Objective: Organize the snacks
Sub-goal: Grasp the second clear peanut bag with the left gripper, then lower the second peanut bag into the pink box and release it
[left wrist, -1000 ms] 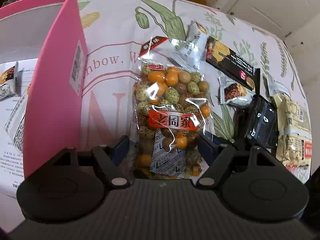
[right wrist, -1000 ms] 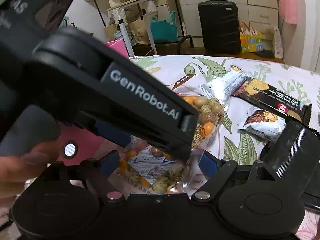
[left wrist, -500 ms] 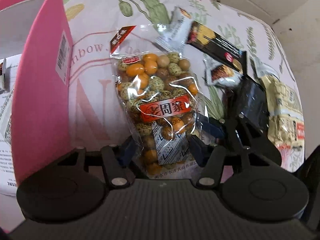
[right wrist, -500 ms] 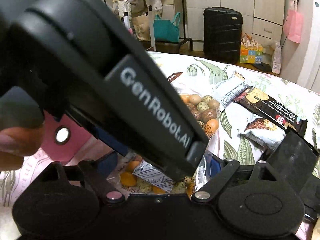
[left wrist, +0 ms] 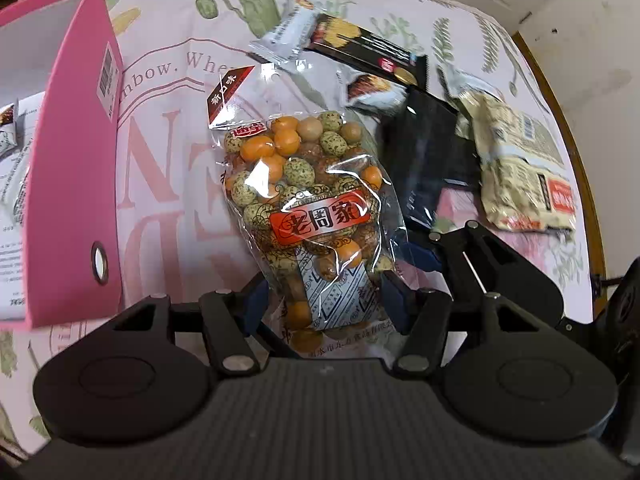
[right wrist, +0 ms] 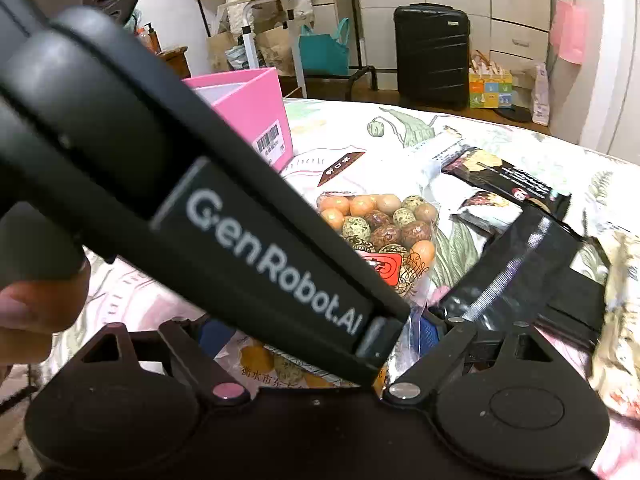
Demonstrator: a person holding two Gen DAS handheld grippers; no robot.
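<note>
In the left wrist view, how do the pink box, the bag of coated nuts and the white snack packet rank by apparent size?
1. pink box, though it is cut off by the frame edge.
2. bag of coated nuts, nearest the camera, so perhaps enlarged.
3. white snack packet, farthest away.

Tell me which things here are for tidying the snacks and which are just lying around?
For the job:
bag of coated nuts, held in the left gripper
pink box
black snack bar
white snack packet
beige packet

Just lying about:
black suitcase
teal bag
flowery tablecloth
</note>
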